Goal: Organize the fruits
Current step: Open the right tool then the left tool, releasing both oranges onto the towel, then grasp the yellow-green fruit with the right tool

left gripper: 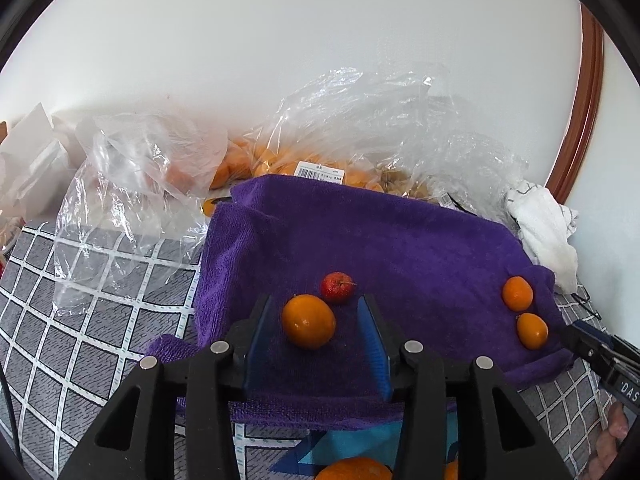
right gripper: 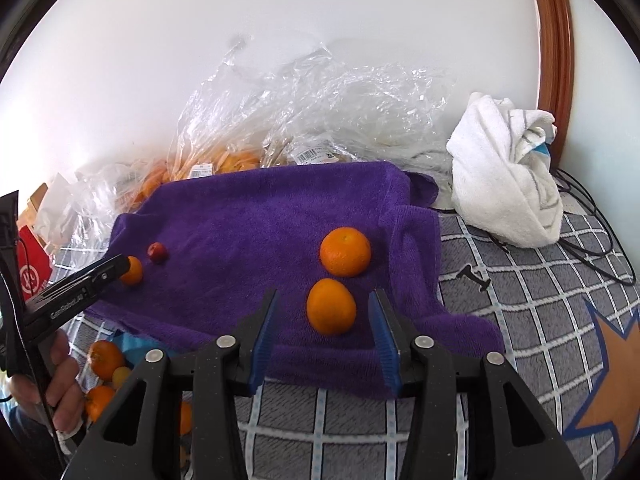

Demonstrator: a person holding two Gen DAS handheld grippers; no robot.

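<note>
More oranges are blurred inside plastic bags (left gripper: 344, 120) behind the purple towel (left gripper: 400, 248); on the towel, three oranges and one small red fruit (left gripper: 337, 287) are counted; an orange (left gripper: 308, 321) is framed by the wide-open left gripper (left gripper: 316, 320); another orange (right gripper: 331, 312) is framed by the wide-open right gripper (right gripper: 324, 316).

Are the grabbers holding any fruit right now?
No. Both the left gripper and the right gripper have open jaws, each framing an orange without touching it.

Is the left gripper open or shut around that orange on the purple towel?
Open. The left gripper has its blue pads spread either side of the orange fruit on the purple towel, with gaps showing.
</note>
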